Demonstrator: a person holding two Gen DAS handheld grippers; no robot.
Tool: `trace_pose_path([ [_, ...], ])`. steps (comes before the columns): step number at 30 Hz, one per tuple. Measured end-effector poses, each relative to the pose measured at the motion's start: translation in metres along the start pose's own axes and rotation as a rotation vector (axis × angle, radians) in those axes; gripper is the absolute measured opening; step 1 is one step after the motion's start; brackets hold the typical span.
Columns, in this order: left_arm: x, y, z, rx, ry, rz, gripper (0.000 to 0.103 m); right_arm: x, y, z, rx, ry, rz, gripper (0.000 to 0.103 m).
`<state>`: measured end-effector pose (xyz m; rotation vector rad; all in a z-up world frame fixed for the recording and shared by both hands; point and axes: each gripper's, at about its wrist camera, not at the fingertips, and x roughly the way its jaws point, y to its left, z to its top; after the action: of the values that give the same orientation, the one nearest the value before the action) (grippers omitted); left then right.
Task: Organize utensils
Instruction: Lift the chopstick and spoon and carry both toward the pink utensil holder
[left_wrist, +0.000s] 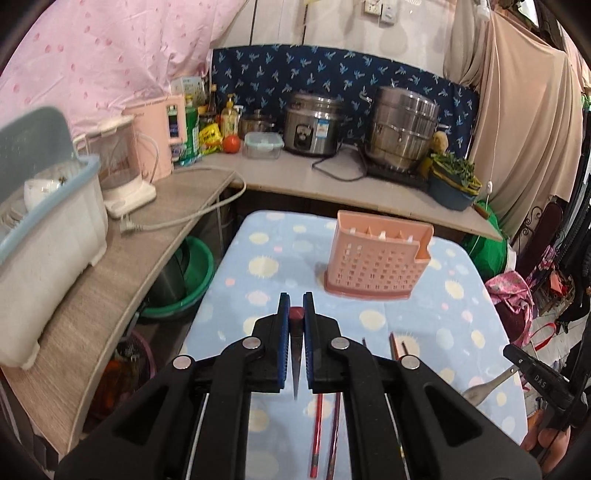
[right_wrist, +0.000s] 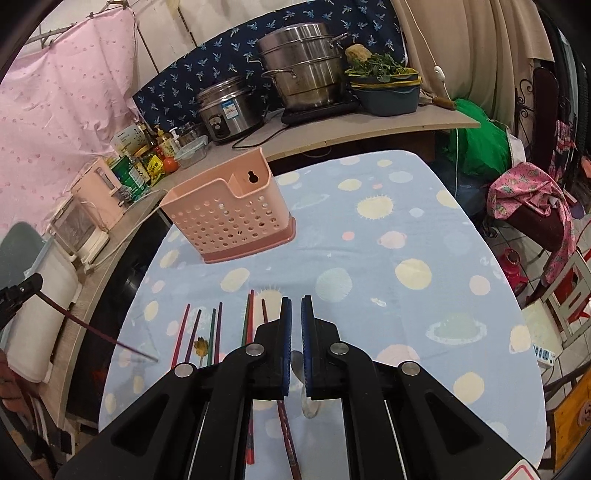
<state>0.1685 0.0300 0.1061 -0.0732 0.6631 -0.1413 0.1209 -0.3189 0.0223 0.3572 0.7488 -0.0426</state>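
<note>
Pink plastic is my target: the perforated utensil holder (left_wrist: 376, 258) stands upright on the blue spotted tablecloth (left_wrist: 258, 258), ahead and a little right of my left gripper (left_wrist: 296, 314). In the left wrist view those tongs are pinched on 1 dark red chopstick (left_wrist: 296, 354), its blunt end poking out past the tips and its thin point hanging back toward the camera. More chopsticks (left_wrist: 325, 435) lie on the cloth below, and at the right edge my right gripper (left_wrist: 535, 373) carries a metal spoon (left_wrist: 484, 387). To do this well, I judge I should bring the stick over a slot, tip it upright and only then let go, so it does not catch on the rim. In the right wrist view the tongs (right_wrist: 296, 317) are pressed together on the spoon (right_wrist: 303, 384), whose bowl hangs below the blue pads (right_wrist: 307, 332). The holder (right_wrist: 229, 218) sits ahead to the left, well apart from the row of chopsticks (right_wrist: 207, 332) on the cloth. I would go in 1 at a time, keeping both arms from crossing.
</note>
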Motion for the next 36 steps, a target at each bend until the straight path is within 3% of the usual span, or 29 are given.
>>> trace_pose_path([
  [8,0.005,-0.013,0.052,0.004,-0.076,-0.027,0.007,0.017,0.011,0.043,-0.043,-0.022,0.014,0.001],
  [12,0.007,-0.014,0.058,0.009,-0.082,-0.038,0.007,0.016,-0.012,0.028,0.012,0.011,-0.022,0.005],
  [14,0.006,-0.014,0.058,0.007,-0.081,-0.041,0.007,0.017,-0.030,0.015,0.063,0.033,-0.051,0.025],
  [16,0.005,-0.012,0.057,-0.003,-0.076,-0.047,0.007,0.021,-0.052,-0.003,0.121,0.064,-0.079,0.030],
  [21,-0.003,-0.009,0.050,-0.015,-0.069,-0.056,0.007,0.034,-0.093,-0.040,0.276,0.145,-0.088,0.032],
  [23,-0.005,-0.010,0.045,-0.016,-0.067,-0.060,0.007,0.039,-0.101,-0.049,0.312,0.155,-0.074,0.037],
  [34,-0.004,-0.012,0.025,-0.025,-0.020,-0.067,0.007,0.075,-0.103,-0.046,0.304,0.169,-0.049,0.038],
  [36,-0.004,-0.012,0.024,-0.024,-0.018,-0.062,0.007,0.079,-0.103,-0.045,0.305,0.174,-0.042,0.033],
])
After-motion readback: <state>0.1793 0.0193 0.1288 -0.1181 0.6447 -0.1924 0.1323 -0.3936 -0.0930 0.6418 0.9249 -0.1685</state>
